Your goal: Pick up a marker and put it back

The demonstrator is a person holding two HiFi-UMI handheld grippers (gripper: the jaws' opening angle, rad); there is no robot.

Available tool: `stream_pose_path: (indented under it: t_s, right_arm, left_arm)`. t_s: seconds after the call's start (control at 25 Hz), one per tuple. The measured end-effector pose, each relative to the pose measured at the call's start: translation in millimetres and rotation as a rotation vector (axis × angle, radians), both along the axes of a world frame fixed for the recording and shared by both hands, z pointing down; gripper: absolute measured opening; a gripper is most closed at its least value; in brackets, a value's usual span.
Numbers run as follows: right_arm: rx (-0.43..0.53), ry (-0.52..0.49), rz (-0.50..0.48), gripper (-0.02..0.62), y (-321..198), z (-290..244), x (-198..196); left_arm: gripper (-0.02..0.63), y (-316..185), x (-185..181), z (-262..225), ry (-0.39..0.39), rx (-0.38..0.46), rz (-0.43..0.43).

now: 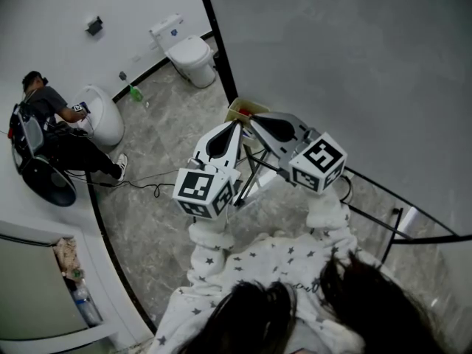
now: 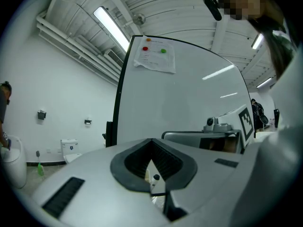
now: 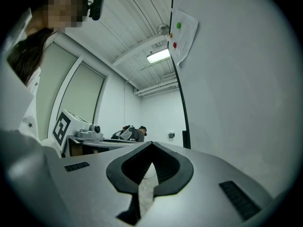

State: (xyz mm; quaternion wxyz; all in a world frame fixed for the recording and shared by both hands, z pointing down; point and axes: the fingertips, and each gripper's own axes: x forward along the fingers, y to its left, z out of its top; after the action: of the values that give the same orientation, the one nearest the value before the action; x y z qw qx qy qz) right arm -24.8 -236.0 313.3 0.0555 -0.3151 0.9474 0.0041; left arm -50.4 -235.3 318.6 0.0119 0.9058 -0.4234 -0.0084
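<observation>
In the head view both grippers are held side by side in front of the whiteboard (image 1: 332, 65), with their tips close together at its small marker tray (image 1: 247, 110), which holds something red. My left gripper (image 1: 237, 124) has its jaws together. In the left gripper view (image 2: 151, 143), a white marker with a dark end (image 2: 155, 178) shows through the slit below the pads; it lies beyond the jaws. My right gripper (image 1: 249, 121) is shut too. In the right gripper view (image 3: 151, 144) only pale floor shows through its slit, and nothing is held.
The whiteboard has a black frame and stand legs (image 1: 398, 223), and a paper sheet (image 2: 155, 56) pinned with magnets near its top. A toilet (image 1: 190, 56), a green bottle (image 1: 135, 93) and a crouching person (image 1: 51, 116) are at the left. A cable trails across the marble floor (image 1: 140, 186).
</observation>
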Motion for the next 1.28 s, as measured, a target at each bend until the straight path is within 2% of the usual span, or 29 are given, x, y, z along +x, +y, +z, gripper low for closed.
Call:
stream_pose_path:
  t_s: [0.56, 1.28]
  right_arm:
    - [-0.002, 0.028, 0.016, 0.005, -6.6, 4.6, 0.0]
    - [0.009, 0.023, 0.015, 0.005, -2.2, -1.9, 0.3]
  left_arm:
    - [0.002, -2.3, -2.9, -0.5, -0.004, 0.004, -0.006]
    - [0.002, 4.1, 3.2, -8.6, -0.020, 0.017, 0.027]
